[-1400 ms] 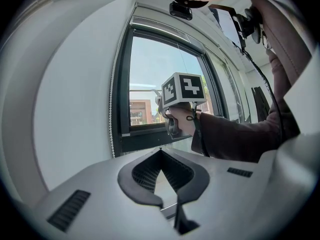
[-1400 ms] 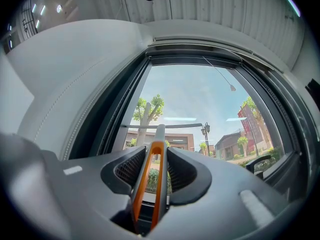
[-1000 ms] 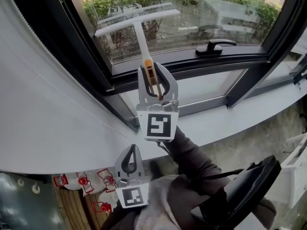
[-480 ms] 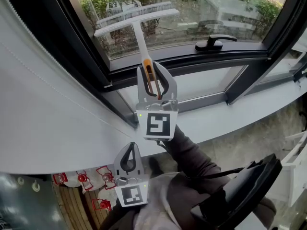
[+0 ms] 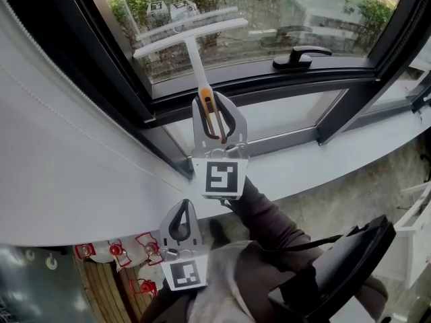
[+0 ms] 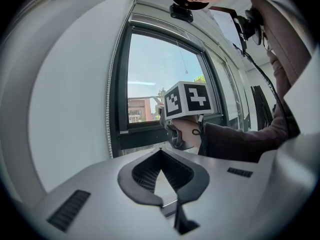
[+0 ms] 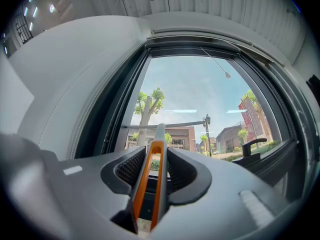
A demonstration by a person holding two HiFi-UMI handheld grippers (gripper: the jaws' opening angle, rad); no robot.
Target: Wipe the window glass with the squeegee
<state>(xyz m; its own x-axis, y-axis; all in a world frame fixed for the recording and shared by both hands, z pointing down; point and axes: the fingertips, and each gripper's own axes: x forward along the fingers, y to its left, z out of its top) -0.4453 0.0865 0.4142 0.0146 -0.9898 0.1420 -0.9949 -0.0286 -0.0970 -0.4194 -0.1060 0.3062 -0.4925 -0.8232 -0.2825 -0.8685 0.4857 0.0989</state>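
The right claw [image 5: 217, 101] pinches the squeegee [image 5: 190, 38] by its orange handle, with the blade at the window glass [image 5: 283, 19], upper centre; contact is unclear. The left claw [image 5: 183, 210], pressed together and empty, hangs below. A grey sill [image 5: 323, 160] crosses mid-frame. Red objects at lower left are indistinct.

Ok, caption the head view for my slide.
Right gripper holds the squeegee by its handle, blade at the window glass; left gripper shut, empty.
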